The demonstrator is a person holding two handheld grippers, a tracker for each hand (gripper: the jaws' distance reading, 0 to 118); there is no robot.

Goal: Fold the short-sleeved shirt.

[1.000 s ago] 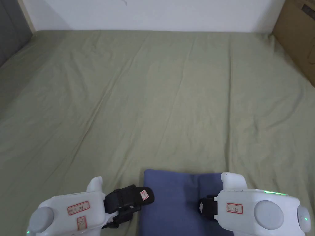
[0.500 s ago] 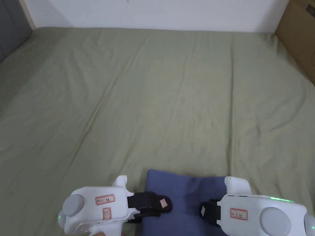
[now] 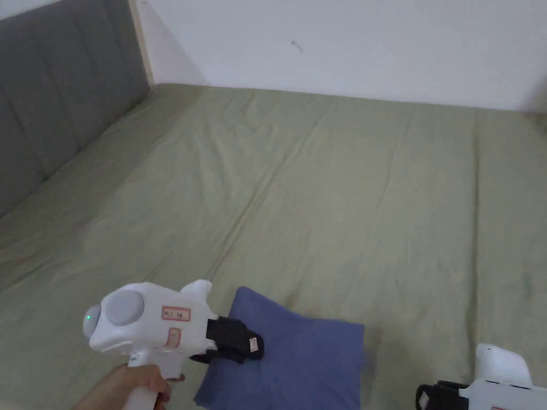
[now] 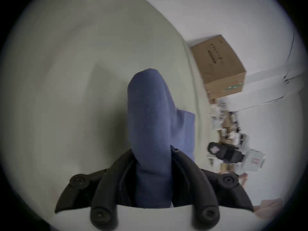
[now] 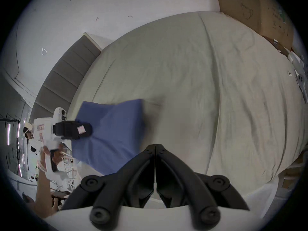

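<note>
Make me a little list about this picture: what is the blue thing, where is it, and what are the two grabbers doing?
thing: folded blue shirt
place: near edge of the green bed sheet
left gripper: jaws shut on the shirt's left side, cloth bunched between them
right gripper: jaws shut, holding nothing, off to the right of the shirt
behind: white wall, grey headboard
nearby: cardboard box

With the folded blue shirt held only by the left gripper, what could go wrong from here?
1. The left gripper grips the folded shirt at one edge; the free layers may sag and unfold.
2. The right gripper is shut on nothing and apart from the shirt, so it gives no support.
3. Dragging the shirt over the wrinkled bed sheet may disturb the fold.
</note>
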